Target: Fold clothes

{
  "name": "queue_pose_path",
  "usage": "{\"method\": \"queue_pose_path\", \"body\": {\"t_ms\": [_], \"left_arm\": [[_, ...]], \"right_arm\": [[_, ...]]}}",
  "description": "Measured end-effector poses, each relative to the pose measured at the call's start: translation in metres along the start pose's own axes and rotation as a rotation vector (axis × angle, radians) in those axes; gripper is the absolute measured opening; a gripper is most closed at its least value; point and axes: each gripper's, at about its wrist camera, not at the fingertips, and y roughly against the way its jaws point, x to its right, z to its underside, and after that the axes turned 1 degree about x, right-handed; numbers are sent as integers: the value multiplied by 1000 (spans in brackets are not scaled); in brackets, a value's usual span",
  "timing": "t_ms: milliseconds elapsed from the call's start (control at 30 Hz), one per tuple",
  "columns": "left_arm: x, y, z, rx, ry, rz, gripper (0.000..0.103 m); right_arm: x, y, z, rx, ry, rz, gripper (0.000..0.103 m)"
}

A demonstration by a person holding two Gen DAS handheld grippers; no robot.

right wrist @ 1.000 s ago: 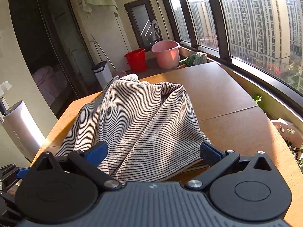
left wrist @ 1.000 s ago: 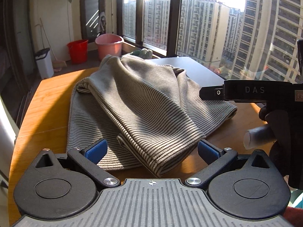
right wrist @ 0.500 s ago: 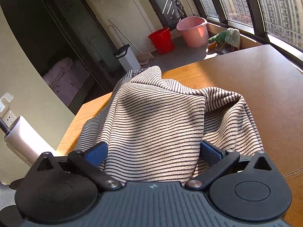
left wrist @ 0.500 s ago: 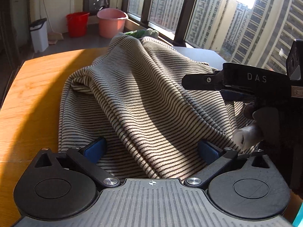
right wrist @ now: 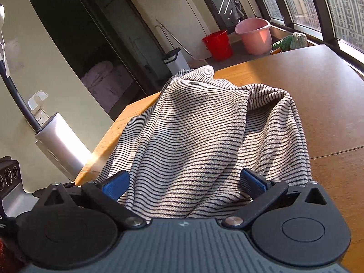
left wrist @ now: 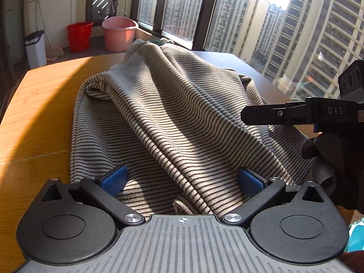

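your left gripper (left wrist: 182, 179) and right gripper (right wrist: 183, 183) both gape wide, gripping nothing, the striped garment (left wrist: 173, 113) bunched between their fingers.

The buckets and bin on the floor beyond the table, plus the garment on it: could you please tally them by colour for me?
Red: 1, the red bucket.
Pink: 1, the pink bucket.
White with a black lid: 1, the pedal bin.
Striped beige and black: 1, the striped garment.
Total: 4.
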Motion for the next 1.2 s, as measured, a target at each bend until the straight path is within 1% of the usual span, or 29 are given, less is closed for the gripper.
{"method": "queue_pose_path", "body": {"t_ms": [67,133,200,267,367,433,500,567,633,667,700,733,800,833,900,933,1000,1033,1067,1133,1200], "left_arm": [[6,8,8,-29,-17,33,103],[6,16,11,-68,7,81,103],[-6,18,5,-85,98,137,103],[-22,15,-5,-77,198,165,103],[-40,0,-24,-31,309,138,103],[-47,-20,-34,-47,373,127,103],[-44,-28,-38,-24,359,99,103],[-38,-31,-38,-16,330,95,101],[-34,-32,-36,-14,305,119,90],[-32,-32,-35,-14,293,131,82],[-32,-33,-33,-12,287,142,80],[-32,-33,-32,-11,286,149,76],[-31,-34,-31,-8,284,161,61],[-31,-35,-31,-4,280,165,59],[-22,-30,-27,23,256,161,48],[-16,-29,-27,42,230,145,46],[-9,-24,-30,84,180,102,32],[-10,-20,-33,108,172,88,28],[-12,-16,-38,134,167,77,21],[-23,-6,-50,196,175,28,18],[-39,6,-63,264,190,-53,18]], "right_arm": [[1,16,12,3,-21,-12,103],[2,33,24,2,-40,-25,103],[2,45,33,1,-43,-30,103],[0,56,43,2,-35,-29,103],[-6,60,49,1,-8,-9,103],[-10,58,49,-6,1,9,103],[-13,56,47,-24,14,19,103],[-14,55,47,-28,40,18,103],[-15,55,51,-17,59,14,103],[-15,56,52,-11,69,11,103],[-16,55,53,-6,80,17,103],[-18,55,55,-2,89,24,103],[-21,54,56,7,107,38,103],[-22,53,57,11,117,44,103],[-24,53,57,16,120,50,103],[-25,52,57,18,120,53,103],[-25,52,57,22,115,52,103],[-25,52,57,23,114,51,103],[-25,52,57,25,115,51,103],[-25,53,58,26,119,54,103],[-25,52,58,27,122,56,103]]}}
